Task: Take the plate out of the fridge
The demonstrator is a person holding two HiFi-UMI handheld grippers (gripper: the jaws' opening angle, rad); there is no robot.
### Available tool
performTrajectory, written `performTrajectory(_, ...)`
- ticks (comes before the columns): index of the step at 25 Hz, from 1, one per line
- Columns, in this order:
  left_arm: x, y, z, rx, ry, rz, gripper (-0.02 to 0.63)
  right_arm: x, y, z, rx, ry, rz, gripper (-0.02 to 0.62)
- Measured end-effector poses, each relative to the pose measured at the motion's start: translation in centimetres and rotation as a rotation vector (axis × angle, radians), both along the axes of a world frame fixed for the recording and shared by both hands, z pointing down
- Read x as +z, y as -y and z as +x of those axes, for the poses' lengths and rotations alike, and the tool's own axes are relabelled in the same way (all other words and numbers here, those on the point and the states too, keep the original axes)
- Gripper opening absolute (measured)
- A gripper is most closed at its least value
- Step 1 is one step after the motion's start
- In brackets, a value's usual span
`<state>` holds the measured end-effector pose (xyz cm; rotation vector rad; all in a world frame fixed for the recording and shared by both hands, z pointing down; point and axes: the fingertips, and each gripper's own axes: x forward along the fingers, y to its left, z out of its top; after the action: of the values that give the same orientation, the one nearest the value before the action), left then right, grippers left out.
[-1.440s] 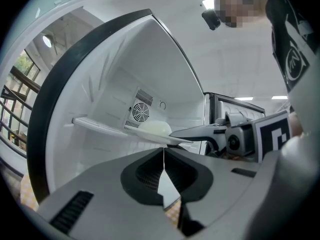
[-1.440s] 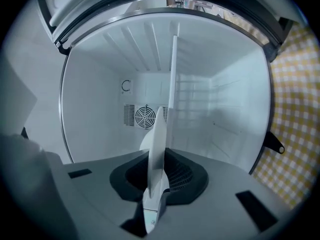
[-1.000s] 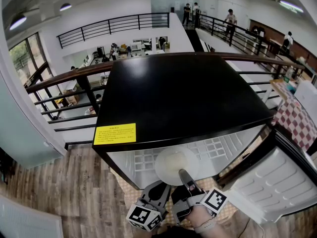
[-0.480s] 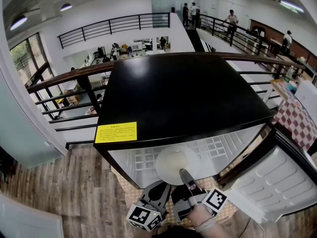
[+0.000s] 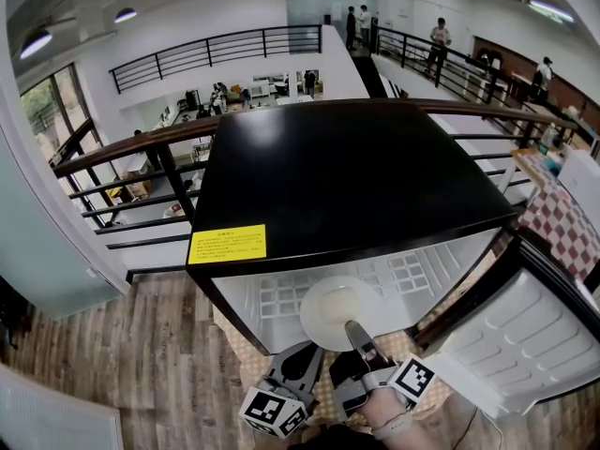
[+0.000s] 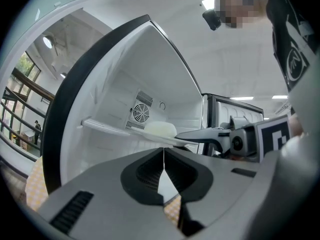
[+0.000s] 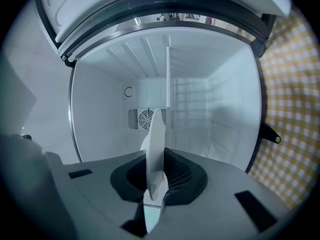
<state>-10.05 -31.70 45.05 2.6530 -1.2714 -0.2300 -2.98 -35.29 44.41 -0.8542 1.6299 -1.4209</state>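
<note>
Right gripper (image 5: pixel 354 330): jaws clamped on the near rim of the white plate (image 5: pixel 336 311), which shows edge-on between them in the right gripper view (image 7: pixel 154 144). The plate extends forward from those jaws at the open front of the black-topped fridge (image 5: pixel 337 186), level with the white shelf (image 6: pixel 102 127); contact with the shelf cannot be confirmed. Left gripper (image 5: pixel 302 356): jaws together with nothing between them, held just beside the right jaws and short of the plate. Fridge door (image 5: pixel 525 345) stands open beyond the right jaws.

Left tongs (image 6: pixel 163 154) together, right tongs (image 7: pixel 154 194) tight.
</note>
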Motion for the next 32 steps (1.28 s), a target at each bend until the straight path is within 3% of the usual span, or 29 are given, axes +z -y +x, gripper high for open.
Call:
performTrajectory(19, 1.7, -4.5, -0.4, 0.050, -0.002, -0.008, 0.012, 0.6, -5.6, 0.8, 0.031, -0.020, 0.020, 0.052)
performTrajectory(32, 2.8, -6.2, -2.1, -0.007, -0.001, -0.034, 0.012, 2.2, -7.6, 0.3, 0.007, -0.015, 0.009, 0.052)
